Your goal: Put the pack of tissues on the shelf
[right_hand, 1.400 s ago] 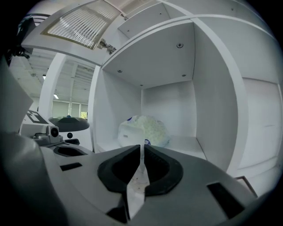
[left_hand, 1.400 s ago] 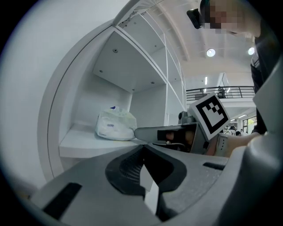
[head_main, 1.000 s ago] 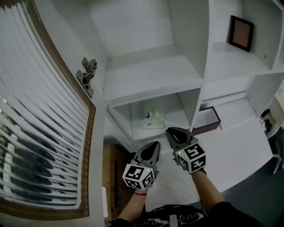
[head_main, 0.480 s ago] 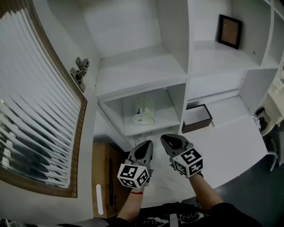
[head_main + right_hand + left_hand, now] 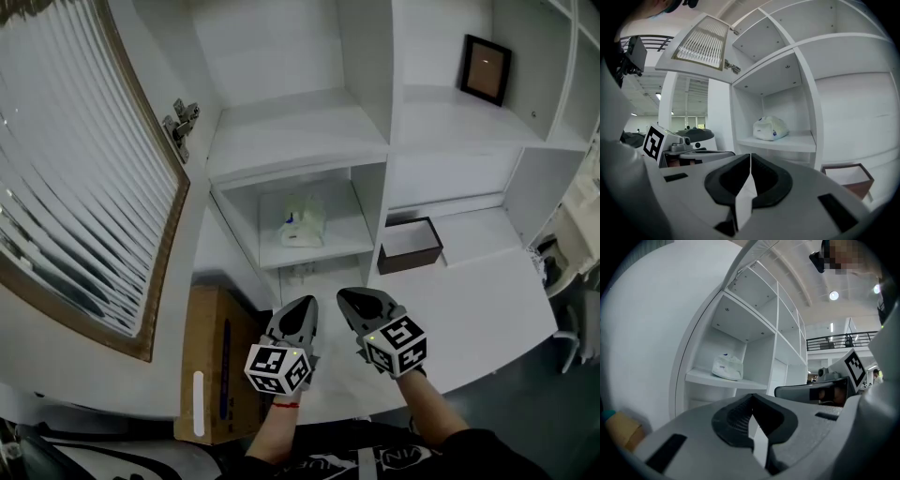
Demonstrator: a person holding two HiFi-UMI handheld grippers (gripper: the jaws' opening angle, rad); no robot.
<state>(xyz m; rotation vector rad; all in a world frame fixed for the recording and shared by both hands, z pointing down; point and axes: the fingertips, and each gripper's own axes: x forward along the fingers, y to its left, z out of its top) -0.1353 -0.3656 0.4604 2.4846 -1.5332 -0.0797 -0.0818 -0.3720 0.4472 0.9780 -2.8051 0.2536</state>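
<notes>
The pack of tissues (image 5: 304, 223) is a white soft pack with blue print; it lies on the lower shelf (image 5: 337, 246) of the white cabinet, alone in its compartment. It also shows in the left gripper view as the pack (image 5: 727, 368) and in the right gripper view as the pack (image 5: 770, 128). My left gripper (image 5: 302, 310) and right gripper (image 5: 352, 302) hang side by side below and in front of that shelf, well away from the pack. Both are shut with nothing between their jaws.
The cabinet door (image 5: 84, 178) with a ribbed glass panel stands open at the left. A dark brown open box (image 5: 411, 246) sits on the white counter (image 5: 487, 300) to the right of the shelf. A cardboard box (image 5: 217, 366) stands lower left. A small framed picture (image 5: 486, 67) stands on an upper shelf.
Both grippers have drawn back and down from the shelf, so the gap to the tissue pack has widened. The head view has shifted, showing more of the counter and cardboard box.
</notes>
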